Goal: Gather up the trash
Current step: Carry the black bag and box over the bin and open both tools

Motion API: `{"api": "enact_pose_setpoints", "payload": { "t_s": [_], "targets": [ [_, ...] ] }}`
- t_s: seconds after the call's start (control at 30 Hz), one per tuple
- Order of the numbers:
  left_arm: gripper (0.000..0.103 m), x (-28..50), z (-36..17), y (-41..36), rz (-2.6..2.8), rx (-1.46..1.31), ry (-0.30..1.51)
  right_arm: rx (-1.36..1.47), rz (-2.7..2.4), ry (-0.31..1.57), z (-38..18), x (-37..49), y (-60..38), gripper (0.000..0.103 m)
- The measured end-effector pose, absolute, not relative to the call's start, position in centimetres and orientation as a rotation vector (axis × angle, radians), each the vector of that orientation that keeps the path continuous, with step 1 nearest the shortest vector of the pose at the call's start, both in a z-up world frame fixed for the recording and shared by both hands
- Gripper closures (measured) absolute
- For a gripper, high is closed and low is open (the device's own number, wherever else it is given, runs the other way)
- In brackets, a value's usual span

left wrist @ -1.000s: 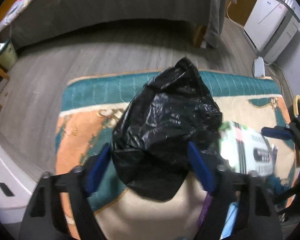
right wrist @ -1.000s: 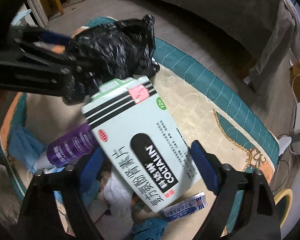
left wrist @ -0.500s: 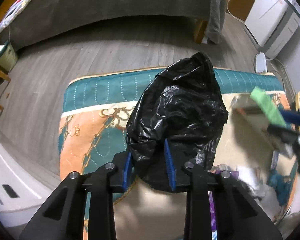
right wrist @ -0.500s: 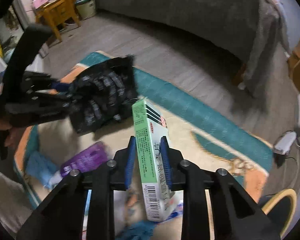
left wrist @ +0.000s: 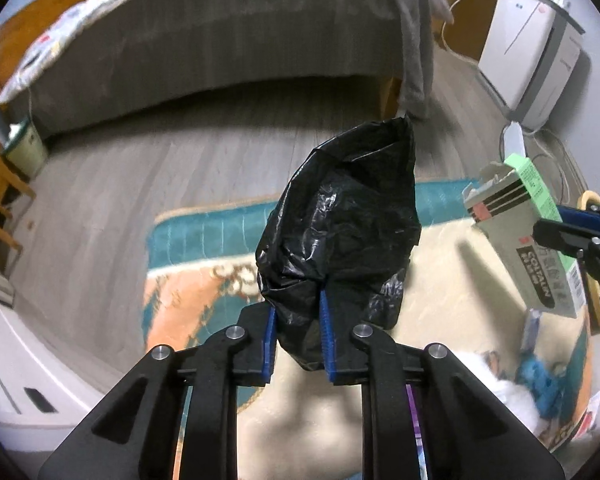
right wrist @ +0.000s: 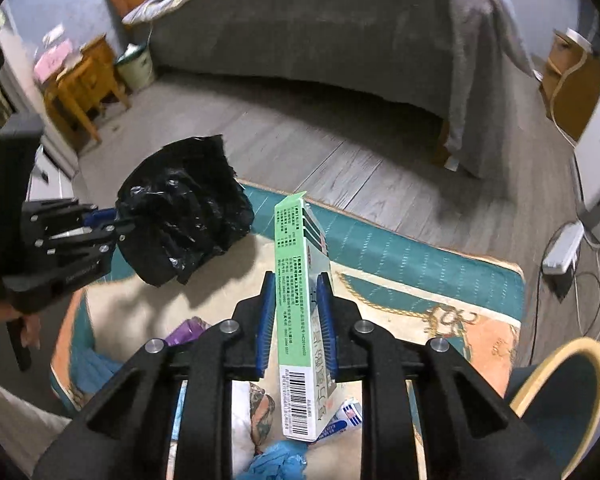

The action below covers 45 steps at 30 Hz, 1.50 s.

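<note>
i've got the left gripper (left wrist: 298, 330) clamped narrow on a bunched fold of the black trash bag (left wrist: 340, 232); its jaws have just been closing, and the plastic is pinched between the blue pads, so the bag hangs lifted above the patterned rug (left wrist: 188, 292) rather than slumped on it. i take it i'm holding it there as the receptacle, though the mouth isn't clearly spread in either view, so i can't tell where the opening faces. the right gripper (right wrist: 294, 320) has just closed too, and it now grips the green-and-white medicine box (right wrist: 298, 304) across its thin faces, edge-on to the camera and standing nearly upright between the pads. that narrow-side hold makes sense to me: the box is slim that way and should slide into a bag end first. it's raised off the rug, to the right of the bag and apart from it. more trash lies below on the rug: a purple tube (right wrist: 188, 330), blue crumpled material (right wrist: 278, 462), a small packet (right wrist: 346, 418) and white cloth or tissue. my read is that the box goes in next, once the bag's mouth is found and opened enough to take it.
</note>
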<state>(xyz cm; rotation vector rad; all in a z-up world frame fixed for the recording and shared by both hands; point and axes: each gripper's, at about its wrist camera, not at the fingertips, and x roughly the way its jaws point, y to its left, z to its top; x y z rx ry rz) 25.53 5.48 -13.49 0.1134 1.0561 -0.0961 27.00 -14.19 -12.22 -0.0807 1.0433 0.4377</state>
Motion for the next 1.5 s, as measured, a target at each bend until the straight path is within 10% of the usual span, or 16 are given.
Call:
{"api": "enact_pose_setpoints", "payload": {
  "t_s": [1.5],
  "targets": [
    [0.084, 17.1, -7.5, -16.0, -0.374, 0.104, 0.883, 0.074, -0.032, 0.901, -4.1, 17.8, -34.9, 0.083]
  ]
}}
